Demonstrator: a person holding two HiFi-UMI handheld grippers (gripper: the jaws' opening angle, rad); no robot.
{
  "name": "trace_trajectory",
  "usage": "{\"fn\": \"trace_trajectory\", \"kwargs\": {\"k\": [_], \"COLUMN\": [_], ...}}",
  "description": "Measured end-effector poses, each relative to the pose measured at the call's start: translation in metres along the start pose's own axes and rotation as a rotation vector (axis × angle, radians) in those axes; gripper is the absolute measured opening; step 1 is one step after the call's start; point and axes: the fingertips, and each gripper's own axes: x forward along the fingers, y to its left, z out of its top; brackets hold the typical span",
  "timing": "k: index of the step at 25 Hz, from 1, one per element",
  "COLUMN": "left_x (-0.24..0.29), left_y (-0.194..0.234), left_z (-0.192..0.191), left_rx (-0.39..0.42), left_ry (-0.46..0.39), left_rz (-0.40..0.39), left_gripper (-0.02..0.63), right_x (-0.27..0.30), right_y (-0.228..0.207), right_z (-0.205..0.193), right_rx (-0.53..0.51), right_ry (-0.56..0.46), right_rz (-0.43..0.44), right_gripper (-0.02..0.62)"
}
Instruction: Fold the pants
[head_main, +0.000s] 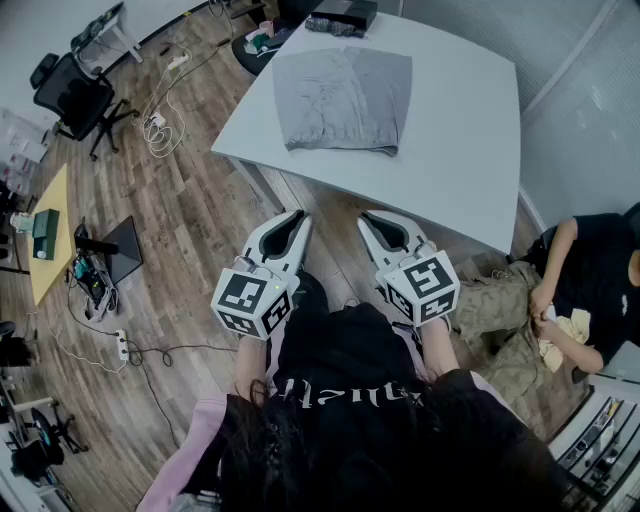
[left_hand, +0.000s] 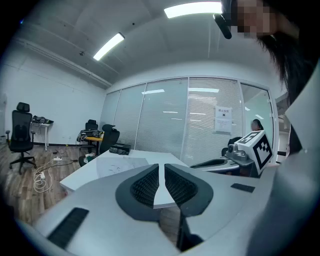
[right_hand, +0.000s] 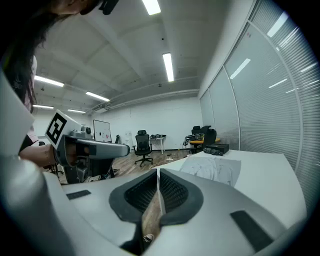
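Note:
Grey pants (head_main: 343, 100) lie flat on the white table (head_main: 470, 150), toward its far left; they show faintly as grey pants (left_hand: 116, 165) in the left gripper view and as grey pants (right_hand: 214, 168) in the right gripper view. My left gripper (head_main: 296, 219) and right gripper (head_main: 369, 220) hang side by side over the wood floor, short of the table's near edge and well apart from the pants. Both are shut with nothing between the jaws. In its own view the left gripper (left_hand: 161, 168) points at the table; the right gripper (right_hand: 158, 173) points along the table's near edge.
A black device (head_main: 343, 14) sits at the table's far end. A seated person (head_main: 560, 300) is at the right, close to the table corner. Office chairs (head_main: 75, 95), cables (head_main: 160, 125) and a small yellow table (head_main: 48, 235) stand on the floor at left.

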Motion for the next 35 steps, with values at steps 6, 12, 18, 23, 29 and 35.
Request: {"fn": "trace_trajectory", "kwargs": {"k": [6,12,18,23,29,35], "left_x": [0.01,0.017,0.019,0.034,0.057,0.08], "left_y": [0.003,0.01,0.014,0.021,0.035,0.069], "left_z": [-0.004,-0.016,-0.015,-0.013,-0.017,-0.015], "left_rx": [0.001,-0.008,-0.008,-0.014,-0.017,-0.028], "left_ry": [-0.001,0.022,0.043,0.056,0.083,0.099], "left_rz": [0.002,0.005,0.006,0.009,0.0,-0.003], "left_gripper": [0.048,0.048,0.048,0.048,0.048,0.048], "right_x": [0.007,0.013,0.011,0.013,0.029,0.059], "right_y": [-0.004,-0.012,-0.026,-0.041,-0.066,-0.085], "right_z": [-0.003,-0.009,-0.011,-0.014,-0.019,-0.015], "right_rx": [0.003,0.031,0.081,0.095,0.123,0.135], "right_ry": [-0.011,-0.02,-0.019,-0.004,0.018,0.036], "right_rz": [0.008,0.002,-0.022,-0.036,-0.058,-0.073], "right_gripper": [0.032,0.032,0.032,0.032,0.032,0.032]}}
